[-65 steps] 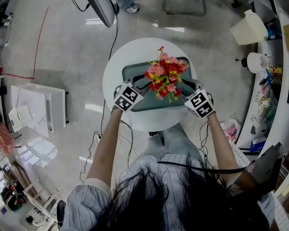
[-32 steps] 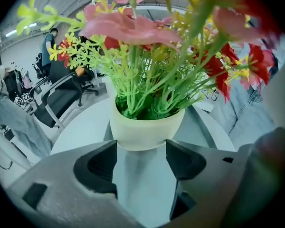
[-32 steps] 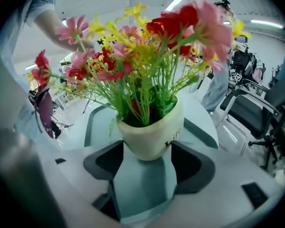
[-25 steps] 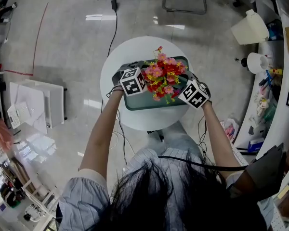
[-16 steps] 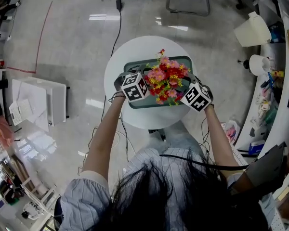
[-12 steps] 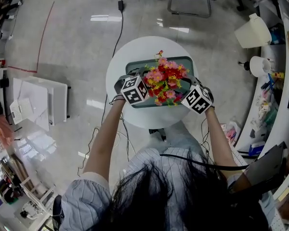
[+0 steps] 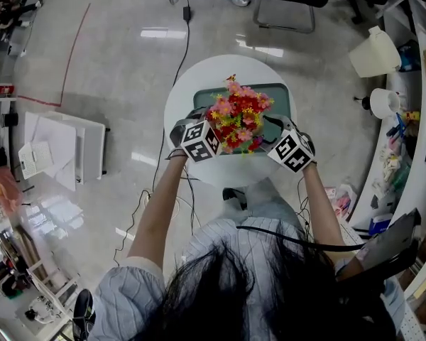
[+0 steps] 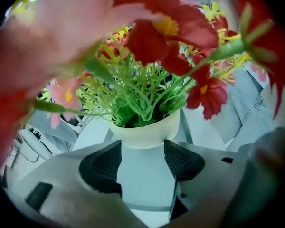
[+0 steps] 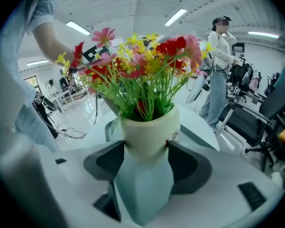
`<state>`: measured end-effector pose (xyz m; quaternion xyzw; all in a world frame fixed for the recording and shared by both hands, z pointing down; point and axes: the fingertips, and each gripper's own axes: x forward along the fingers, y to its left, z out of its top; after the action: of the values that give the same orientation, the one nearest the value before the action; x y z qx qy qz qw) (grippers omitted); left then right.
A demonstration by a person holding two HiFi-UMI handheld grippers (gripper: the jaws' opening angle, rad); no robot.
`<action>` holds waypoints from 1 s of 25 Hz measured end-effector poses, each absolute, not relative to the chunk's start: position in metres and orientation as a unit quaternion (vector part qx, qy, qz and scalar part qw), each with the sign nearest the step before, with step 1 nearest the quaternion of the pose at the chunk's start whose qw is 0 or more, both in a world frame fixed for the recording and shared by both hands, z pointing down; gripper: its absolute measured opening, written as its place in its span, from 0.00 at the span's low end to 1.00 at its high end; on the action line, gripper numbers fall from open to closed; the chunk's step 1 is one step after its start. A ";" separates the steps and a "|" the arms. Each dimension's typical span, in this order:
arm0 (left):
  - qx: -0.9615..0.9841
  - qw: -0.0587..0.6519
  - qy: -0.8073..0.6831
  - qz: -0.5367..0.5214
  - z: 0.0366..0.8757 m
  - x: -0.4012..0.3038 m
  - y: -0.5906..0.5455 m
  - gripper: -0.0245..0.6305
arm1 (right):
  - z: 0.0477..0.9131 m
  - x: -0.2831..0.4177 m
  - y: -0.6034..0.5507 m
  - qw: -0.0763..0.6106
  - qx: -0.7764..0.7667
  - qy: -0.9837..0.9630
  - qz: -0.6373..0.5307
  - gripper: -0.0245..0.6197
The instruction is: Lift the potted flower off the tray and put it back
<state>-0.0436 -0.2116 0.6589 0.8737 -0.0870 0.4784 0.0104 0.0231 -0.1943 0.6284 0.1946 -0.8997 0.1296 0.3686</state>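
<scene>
i have the left tongs (image 8: 141, 158) and right tongs (image 9: 146, 164) both clamped on the potted flower (image 7: 232, 116), seemingly raised above the tray (image 7: 280, 95). lift looks done; next i'd lower it upright onto the tray.

Left tool (image 8: 141, 152) and right tool (image 9: 146, 156) flank the potted flower (image 7: 233, 116) over the tray (image 7: 281, 96).

Bright, even light is thrown from ceiling strips (image 9: 175, 17) — white glare is mirrored on the glossy floor (image 7: 156, 33). Both gripper views are bowed and darkened at the edges (fisheye); the nearest petals (image 8: 47, 46) of the potted flower (image 8: 145, 129) are smeared, probably out of focus.
</scene>
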 end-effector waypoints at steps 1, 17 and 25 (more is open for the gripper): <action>0.874 0.006 -0.090 0.478 0.656 -0.044 -0.210 0.49 | 0.626 0.022 -0.193 0.368 0.196 -0.900 0.127 0.48; 0.870 -0.057 -0.119 0.474 0.599 -0.050 -0.169 0.48 | 0.579 0.017 -0.150 0.348 0.219 -0.907 0.086 0.48; 0.868 -0.066 -0.131 0.474 0.585 -0.058 -0.134 0.48 | 0.566 0.009 -0.115 0.354 0.217 -0.907 0.072 0.48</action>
<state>-0.0580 -0.1340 0.5852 0.8684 -0.1311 0.4736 -0.0658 0.0092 -0.1153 0.5662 0.2168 -0.9069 0.0725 0.3540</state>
